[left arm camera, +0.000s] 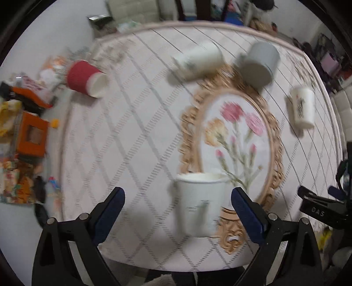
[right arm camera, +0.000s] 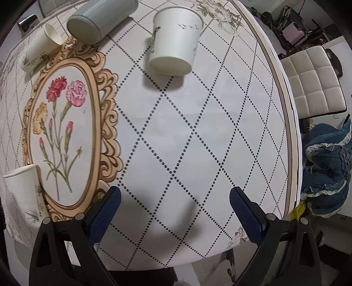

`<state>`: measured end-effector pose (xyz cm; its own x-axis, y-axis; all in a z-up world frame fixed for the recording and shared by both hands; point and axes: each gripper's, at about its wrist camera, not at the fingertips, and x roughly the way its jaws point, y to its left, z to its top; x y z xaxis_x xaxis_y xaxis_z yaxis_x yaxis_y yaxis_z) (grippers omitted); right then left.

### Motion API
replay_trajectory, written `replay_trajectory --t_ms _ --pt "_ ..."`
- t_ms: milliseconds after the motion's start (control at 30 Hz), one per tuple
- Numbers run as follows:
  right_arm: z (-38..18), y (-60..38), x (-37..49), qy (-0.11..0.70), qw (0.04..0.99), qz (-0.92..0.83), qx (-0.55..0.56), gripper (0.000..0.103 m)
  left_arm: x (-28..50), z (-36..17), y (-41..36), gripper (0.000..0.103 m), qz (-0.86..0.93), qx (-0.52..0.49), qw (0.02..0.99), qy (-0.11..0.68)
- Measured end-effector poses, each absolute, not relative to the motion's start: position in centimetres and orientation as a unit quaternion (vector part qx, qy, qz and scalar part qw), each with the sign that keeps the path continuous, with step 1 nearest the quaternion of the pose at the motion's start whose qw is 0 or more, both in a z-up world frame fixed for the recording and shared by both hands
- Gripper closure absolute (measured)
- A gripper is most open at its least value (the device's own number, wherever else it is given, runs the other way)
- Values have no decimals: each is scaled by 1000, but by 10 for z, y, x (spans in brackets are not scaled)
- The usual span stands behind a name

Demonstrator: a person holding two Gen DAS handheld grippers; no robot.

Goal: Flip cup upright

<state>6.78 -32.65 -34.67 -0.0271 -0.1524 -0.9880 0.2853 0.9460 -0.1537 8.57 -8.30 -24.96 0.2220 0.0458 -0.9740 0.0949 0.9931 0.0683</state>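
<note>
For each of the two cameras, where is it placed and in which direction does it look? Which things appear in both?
Left wrist: sits on the left gripper, looks across the round table at the upright white cup between its open fingers; the right gripper shows at the edge.
Right wrist: sits on the right gripper, looks down at bare tablecloth; open fingers show.
Shared: flower medallion, grey cup, upright white cup.

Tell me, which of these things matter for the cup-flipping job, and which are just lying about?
Job:
- left tongs, open either side of the upright white cup
- right tongs, open
- tipped red cup
- tipped grey cup
- tipped tall white cup
- tipped wide white cup

Lying about:
- orange box
- white chair
- blue cloth
</note>
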Motion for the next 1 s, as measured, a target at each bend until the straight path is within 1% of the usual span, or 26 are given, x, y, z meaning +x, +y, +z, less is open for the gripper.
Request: replay_trajectory --t_ms 100,333,400,433,767,867,1000 --pt "-339 -316 68 696 701 -149 51 3 84 -245 -45 4 19 55 791 609" --pt "-314 -261 75 684 719 -111 49 3 76 -278 30 4 78 67 778 620" --pt "-310 -240 78 682 723 -99 44 3 72 -293 43 3 87 71 772 626" --pt "-309 -229 81 682 725 -94 39 3 69 -298 50 0 87 69 770 629" --pt "-328 -141 104 703 708 -54 48 3 60 -342 85 0 69 51 750 656" --pt "-341 -127 108 716 695 -50 54 11 59 -349 87 0 61 48 747 661" --pt "-355 -117 109 731 678 -44 63 18 58 -355 88 0 52 48 743 665"
